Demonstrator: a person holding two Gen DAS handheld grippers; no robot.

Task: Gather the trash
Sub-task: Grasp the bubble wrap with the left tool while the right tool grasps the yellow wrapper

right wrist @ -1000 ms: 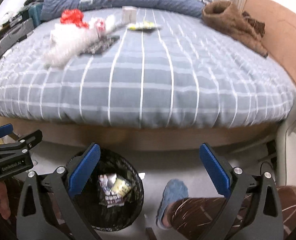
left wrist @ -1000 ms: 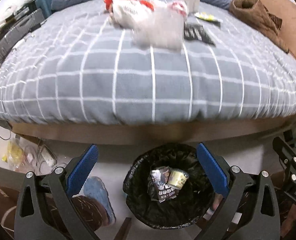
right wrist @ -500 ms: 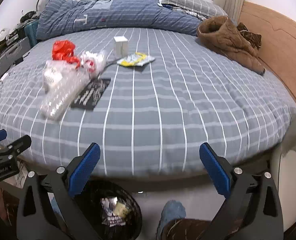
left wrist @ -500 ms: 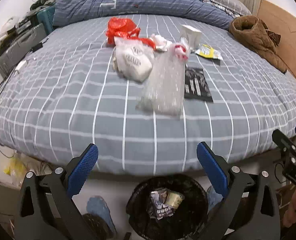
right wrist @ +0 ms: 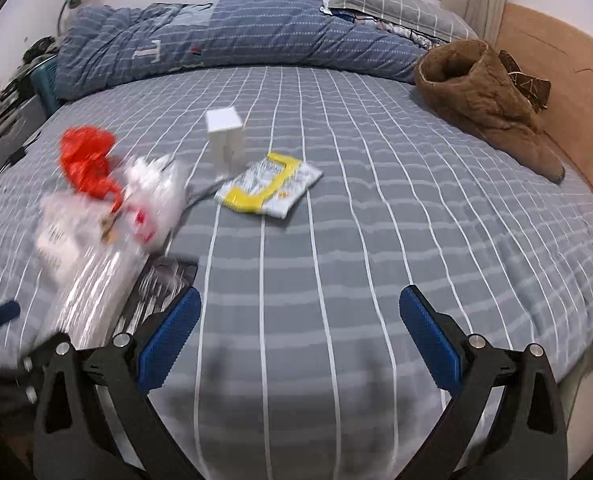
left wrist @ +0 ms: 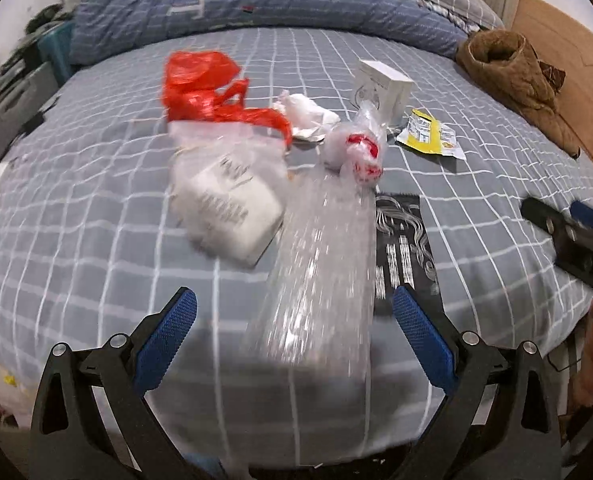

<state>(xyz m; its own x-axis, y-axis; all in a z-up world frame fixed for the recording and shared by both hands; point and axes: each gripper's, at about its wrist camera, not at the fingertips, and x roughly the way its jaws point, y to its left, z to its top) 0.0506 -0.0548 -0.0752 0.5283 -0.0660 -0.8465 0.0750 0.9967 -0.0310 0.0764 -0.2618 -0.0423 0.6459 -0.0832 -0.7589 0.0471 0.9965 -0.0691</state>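
Trash lies on the grey checked bed (left wrist: 96,216). A long bubble-wrap sheet (left wrist: 320,280) lies between the pads of my open, empty left gripper (left wrist: 296,340). Beyond it are a clear bag with a white pack (left wrist: 228,200), a red plastic bag (left wrist: 204,84), crumpled white tissue (left wrist: 304,114), a white box (left wrist: 384,88), a yellow wrapper (left wrist: 428,136) and a black packet (left wrist: 400,248). My right gripper (right wrist: 300,344) is open and empty over bare bedding, with the yellow wrapper (right wrist: 268,188) and white box (right wrist: 226,140) ahead and the red bag (right wrist: 88,160) to the left.
A brown coat (right wrist: 488,100) lies at the right of the bed by the wooden headboard (right wrist: 576,92). A blue duvet (right wrist: 216,36) and pillows are heaped at the far end. Boxes and clutter (left wrist: 12,92) stand left of the bed.
Both grippers have risen from the black bin on the floor and moved forward over the bed. The bin has dropped out of view. The trash is much closer.
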